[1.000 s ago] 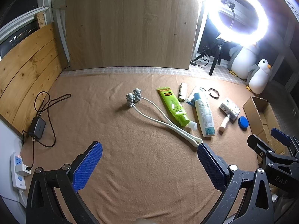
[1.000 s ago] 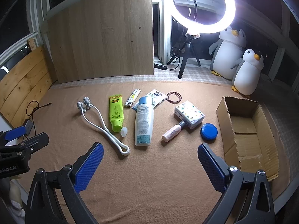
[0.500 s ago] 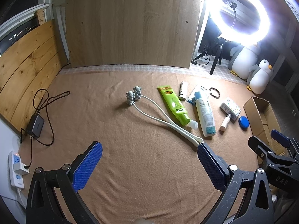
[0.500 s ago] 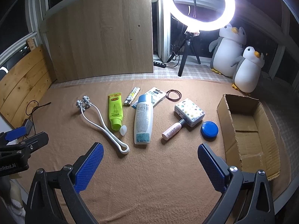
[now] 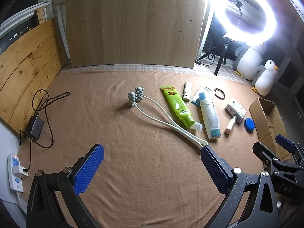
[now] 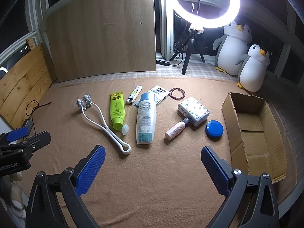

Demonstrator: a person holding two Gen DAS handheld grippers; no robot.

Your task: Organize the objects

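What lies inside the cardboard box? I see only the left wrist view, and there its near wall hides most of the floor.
Observer: The right wrist view looks down into the cardboard box. Its floor is bare; nothing lies in it.
Operator: And the right gripper, is it open? I see only its side.
Observer: Yes. The right gripper is open wide, with nothing between its blue pads.

matt fuzzy cloth (image 6: 152,180), corrugated cardboard box (image 6: 252,133).

bottle (image 6: 145,117) left of box (image 6: 254,133)
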